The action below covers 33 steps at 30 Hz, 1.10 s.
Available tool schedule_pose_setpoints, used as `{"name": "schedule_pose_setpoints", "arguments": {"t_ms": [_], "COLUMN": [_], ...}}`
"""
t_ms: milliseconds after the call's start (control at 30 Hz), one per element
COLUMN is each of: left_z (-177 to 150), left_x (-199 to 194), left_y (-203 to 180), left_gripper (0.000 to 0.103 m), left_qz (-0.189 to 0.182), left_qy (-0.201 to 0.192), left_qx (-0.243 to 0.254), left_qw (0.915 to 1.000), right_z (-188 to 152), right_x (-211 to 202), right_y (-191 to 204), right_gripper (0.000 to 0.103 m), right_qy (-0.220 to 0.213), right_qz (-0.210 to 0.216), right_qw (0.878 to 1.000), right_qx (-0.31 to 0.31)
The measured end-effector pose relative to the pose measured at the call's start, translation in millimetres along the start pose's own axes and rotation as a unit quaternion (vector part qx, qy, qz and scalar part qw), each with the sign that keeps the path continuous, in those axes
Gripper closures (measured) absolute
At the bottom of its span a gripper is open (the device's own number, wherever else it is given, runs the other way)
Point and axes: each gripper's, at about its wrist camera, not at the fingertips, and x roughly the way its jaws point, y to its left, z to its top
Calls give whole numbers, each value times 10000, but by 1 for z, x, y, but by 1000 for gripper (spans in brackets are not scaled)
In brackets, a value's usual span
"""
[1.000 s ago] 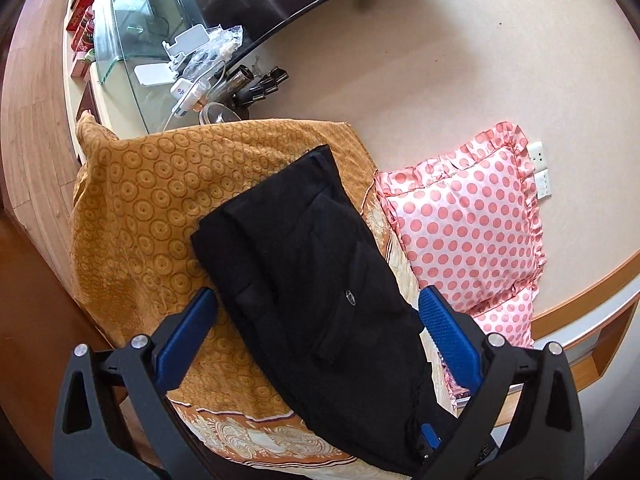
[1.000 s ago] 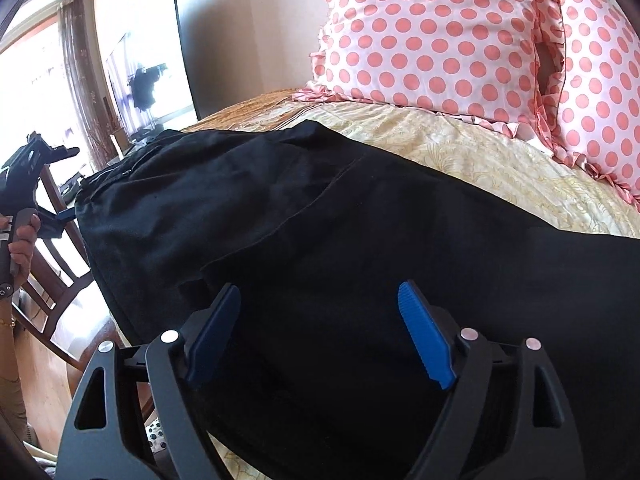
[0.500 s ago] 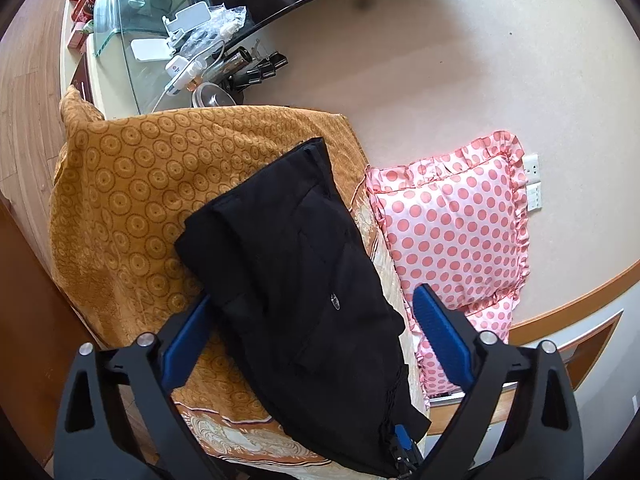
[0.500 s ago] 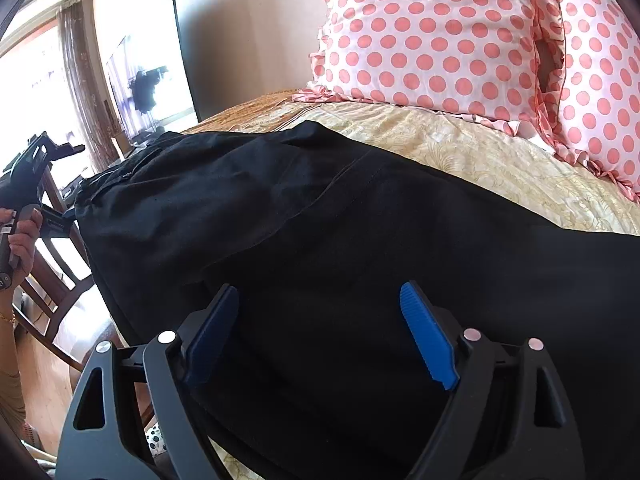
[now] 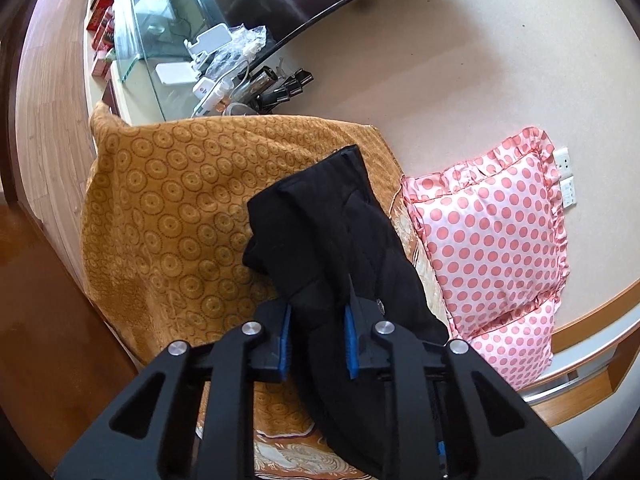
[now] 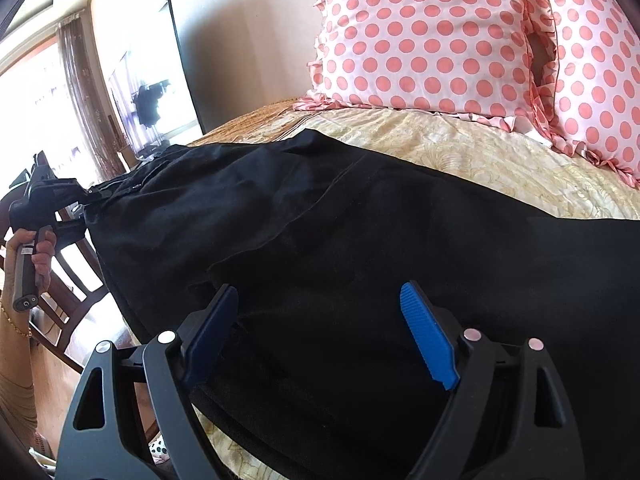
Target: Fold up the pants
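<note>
**Left gripper pinches the pants**

The black pants [image 5: 344, 248] lie on the bed [image 5: 168, 200], next to the pink dotted pillows [image 6: 424, 36]. The left gripper [image 5: 316, 340] is squeezed tight on one end of the pants. The right gripper [image 6: 320, 336] is wide apart, just above the dark cloth.

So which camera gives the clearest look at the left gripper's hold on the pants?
The left wrist view: the left gripper is shut on a bunched edge of the black pants. The right wrist view shows it only small at the far edge, grip unclear.
</note>
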Motion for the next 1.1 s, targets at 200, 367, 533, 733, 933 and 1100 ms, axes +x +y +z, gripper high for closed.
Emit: {"name": "schedule_pose_setpoints", "arguments": {"t_ms": [200, 367, 533, 733, 933, 1100], "left_z": [-13, -40, -80, -149, -225, -269], "left_x": [-16, -21, -12, 18, 78, 119], "left_y": [-63, -137, -210, -290, -323, -342], "left_gripper": [86, 87, 87, 87, 87, 91], "left_qz": [-5, -362, -1034, -1849, -2210, -2208], "left_qy": [-410, -451, -130, 620, 1769, 2351], "left_qx": [1154, 2134, 2803, 3400, 3422, 3294], "left_qw": [9925, 9753, 9542, 9200, 8960, 8874], "right_z": [-3, -9, -21, -41, -69, -89], "right_x": [-18, -45, -73, -108, -138, -158], "right_y": [-13, -28, -51, -83, -111, -135], "right_gripper": [18, 14, 14, 14, 13, 13], "right_qy": [-222, -559, -748, -998, -1128, -1171], "right_qz": [158, 83, -181, -495, -865, -1143], "right_qw": [9992, 9971, 9944, 9870, 9766, 9664], "right_qx": [298, 500, 724, 1163, 1616, 1982]}}
